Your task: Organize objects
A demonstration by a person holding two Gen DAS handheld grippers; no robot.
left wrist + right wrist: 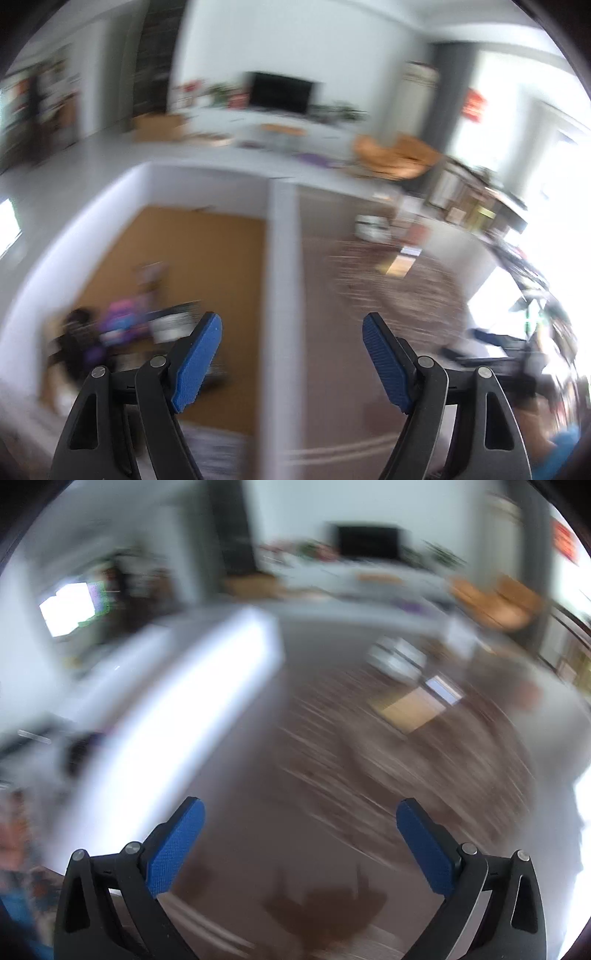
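Blue pads spread, both empty: left hand-held gripper (pixel 291 328) and right hand-held gripper (pixel 300 814). Blurred clutter (pixel 122 328) sits inside the white-walled bin (pixel 280 240); we'd steady, then approach one item squarely.

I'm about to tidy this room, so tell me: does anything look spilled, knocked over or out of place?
Both views are heavily blurred. Small objects lie jumbled in a corner of the white box, too blurred to identify. No spill or damage shows. Both the left gripper and the right gripper are open and empty.
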